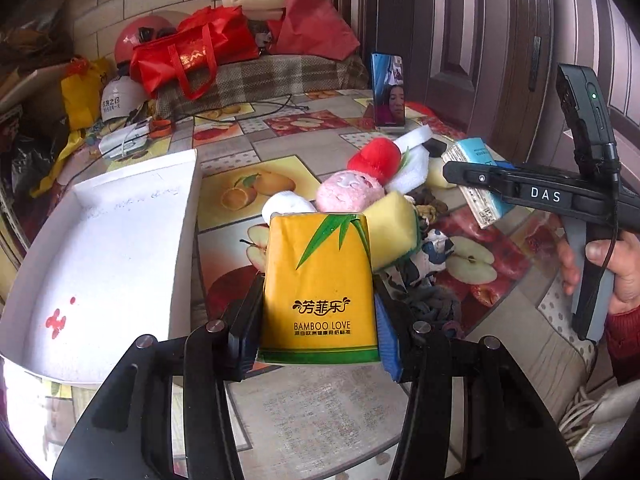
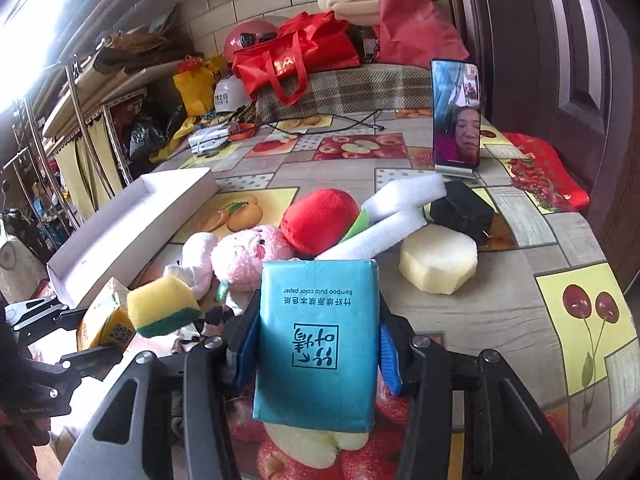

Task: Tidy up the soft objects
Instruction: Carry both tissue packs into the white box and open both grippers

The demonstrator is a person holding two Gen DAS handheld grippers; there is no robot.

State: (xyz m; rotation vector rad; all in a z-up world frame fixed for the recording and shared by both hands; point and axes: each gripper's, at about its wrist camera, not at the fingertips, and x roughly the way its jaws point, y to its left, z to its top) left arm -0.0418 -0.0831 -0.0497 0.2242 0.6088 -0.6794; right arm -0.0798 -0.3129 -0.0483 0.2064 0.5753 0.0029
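Note:
My left gripper point(image 1: 318, 314) is shut on a yellow tissue pack point(image 1: 320, 264), its pads pressing the pack's two sides. My right gripper point(image 2: 318, 346) is shut the same way on a blue tissue pack point(image 2: 316, 320). Just beyond both packs lies a heap of soft things: a pink plush pig point(image 2: 248, 256), a red plush fruit point(image 2: 320, 220), a yellow-green sponge point(image 2: 164, 312), white foam strips point(image 2: 400, 208) and a cream foam block point(image 2: 438, 264). To the left of the heap stands a white box lid point(image 1: 100, 260).
A fruit-print tablecloth point(image 2: 500, 312) covers the table. A phone point(image 2: 456, 116) stands upright at the back right, with a black adapter point(image 2: 460, 208) in front of it. Red bags point(image 2: 292, 56), helmets and cables crowd the far end. A dark door is to the right.

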